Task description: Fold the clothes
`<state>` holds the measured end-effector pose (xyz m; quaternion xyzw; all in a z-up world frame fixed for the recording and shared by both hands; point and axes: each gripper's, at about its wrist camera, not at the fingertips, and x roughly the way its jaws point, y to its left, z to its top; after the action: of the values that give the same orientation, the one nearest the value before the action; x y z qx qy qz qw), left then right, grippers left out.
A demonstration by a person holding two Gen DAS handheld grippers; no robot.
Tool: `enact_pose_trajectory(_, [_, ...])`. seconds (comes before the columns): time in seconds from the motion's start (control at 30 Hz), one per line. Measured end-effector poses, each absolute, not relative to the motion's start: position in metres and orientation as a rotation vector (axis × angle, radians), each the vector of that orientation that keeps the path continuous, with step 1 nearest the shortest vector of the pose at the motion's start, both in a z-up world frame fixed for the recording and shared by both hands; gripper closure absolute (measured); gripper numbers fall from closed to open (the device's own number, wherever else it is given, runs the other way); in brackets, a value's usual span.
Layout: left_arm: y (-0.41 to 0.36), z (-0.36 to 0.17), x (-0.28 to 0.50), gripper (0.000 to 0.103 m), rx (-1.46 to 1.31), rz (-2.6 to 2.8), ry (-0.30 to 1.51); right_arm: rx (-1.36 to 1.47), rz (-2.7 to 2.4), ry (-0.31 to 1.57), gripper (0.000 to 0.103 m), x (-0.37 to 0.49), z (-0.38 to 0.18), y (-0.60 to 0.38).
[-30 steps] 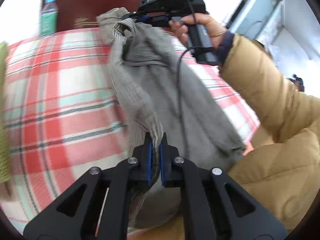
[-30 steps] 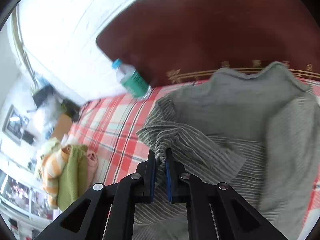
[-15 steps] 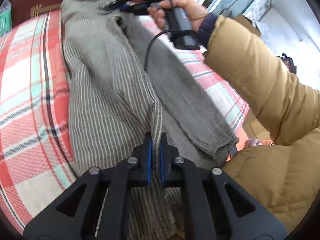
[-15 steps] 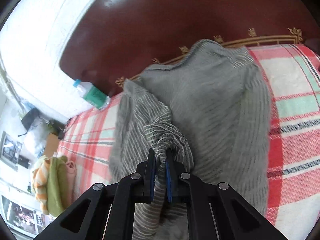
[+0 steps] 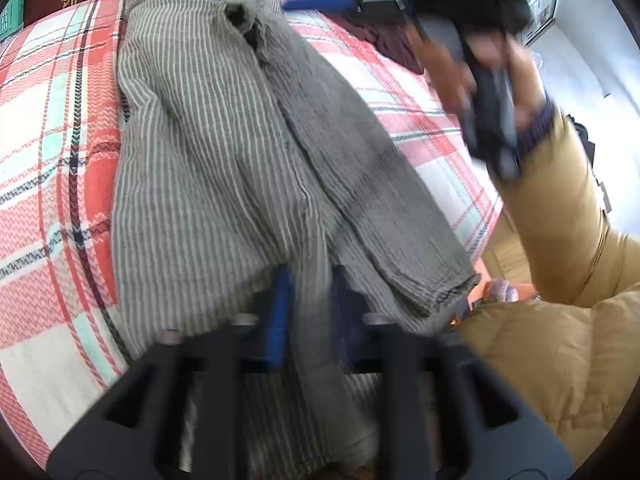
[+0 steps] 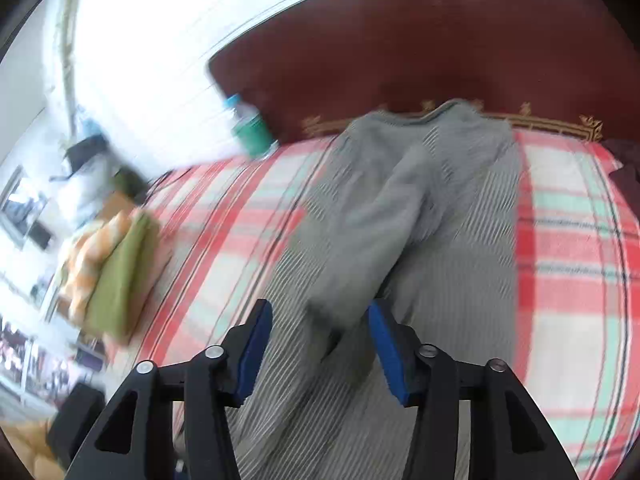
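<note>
Bed [image 5: 48, 152] w/ plaid cover fills most of both views, running out ahead of both claws to a dark red headboard [image 6: 420, 52]. On it the grey striped garment [image 5: 208, 152] lies lengthwise, far end at the headboard, near end under and just ahead of the left claw [image 5: 310, 300]; a plainer grey flap is laid over its right half. Person's tan sleeve [image 5: 560, 208] comes in right of the left claw, carrying the blurred right handle up near the garment's far end. Folded stack [image 6: 116, 268], green and orange, sits at the bed's edge left of the right claw [image 6: 320, 328]; bottle [image 6: 248, 128] farther ahead-left by the headboard. Left claw: jaws opening, a cloth ridge runs between the pads, looks no longer pinched. Right claw: jaws opening too, apart, the grey flap's end lies between the pads but loose. Step looks like release after laying a lengthwise fold. To do it well: let jaws clear fully before lifting, pull straight up/back so pads don't drag the flap off its line, then check edges match and flatten the bunching at the far end before next fold. Motion blur hides fine creases, esp. near the right claw.
</note>
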<state>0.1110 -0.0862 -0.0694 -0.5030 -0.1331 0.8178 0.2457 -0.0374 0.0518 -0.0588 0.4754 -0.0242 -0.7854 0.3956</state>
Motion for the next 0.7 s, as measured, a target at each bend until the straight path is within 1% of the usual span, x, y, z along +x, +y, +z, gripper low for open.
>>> enact_pose_trajectory(0.03, [-0.088,-0.066,0.115,0.039,-1.352,2.248,-0.366,1.233,-1.945,-0.055,0.044,-0.024,-0.067,0.05])
enact_pose_trajectory(0.13, [-0.098,-0.053,0.132,0.039,-1.275,2.282,-0.376,1.296,-1.859,-0.032,0.044,0.008,-0.09,0.042])
enact_pose_trajectory(0.2, [-0.107,-0.043,0.145,0.036,-1.23,2.291,-0.378,1.316,-1.824,-0.03,0.044,0.025,-0.103,0.039])
enact_pose_trajectory(0.23, [-0.112,-0.037,0.153,0.035,-1.204,2.31,-0.366,1.317,-1.804,-0.026,0.05,0.032,-0.109,0.036])
enact_pose_trajectory(0.27, [-0.12,-0.031,0.161,0.034,-1.178,2.337,-0.355,1.308,-1.79,-0.014,0.063,0.039,-0.113,0.035])
enact_pose_trajectory(0.3, [-0.126,-0.026,0.168,0.034,-1.153,2.347,-0.354,1.304,-1.789,0.0,0.07,0.044,-0.116,0.034])
enact_pose_trajectory(0.33, [-0.134,-0.022,0.175,0.034,-1.122,2.344,-0.363,1.3,-1.785,0.0,0.083,0.048,-0.119,0.035])
enact_pose_trajectory(0.37, [-0.14,-0.019,0.179,0.033,-1.102,2.356,-0.373,1.294,-1.777,-0.006,0.092,0.051,-0.121,0.036])
enact_pose_trajectory(0.47, [-0.153,-0.027,0.18,0.033,-1.162,2.423,-0.397,1.268,-1.803,-0.049,0.094,0.056,-0.118,0.049])
enact_pose_trajectory(0.6, [-0.168,-0.066,0.165,0.033,-1.363,2.413,-0.491,1.207,-1.865,-0.111,0.094,0.057,-0.104,0.068])
enact_pose_trajectory(0.7, [-0.162,-0.085,0.165,0.033,-1.411,2.348,-0.538,1.206,-1.882,-0.1,0.094,0.059,-0.101,0.07])
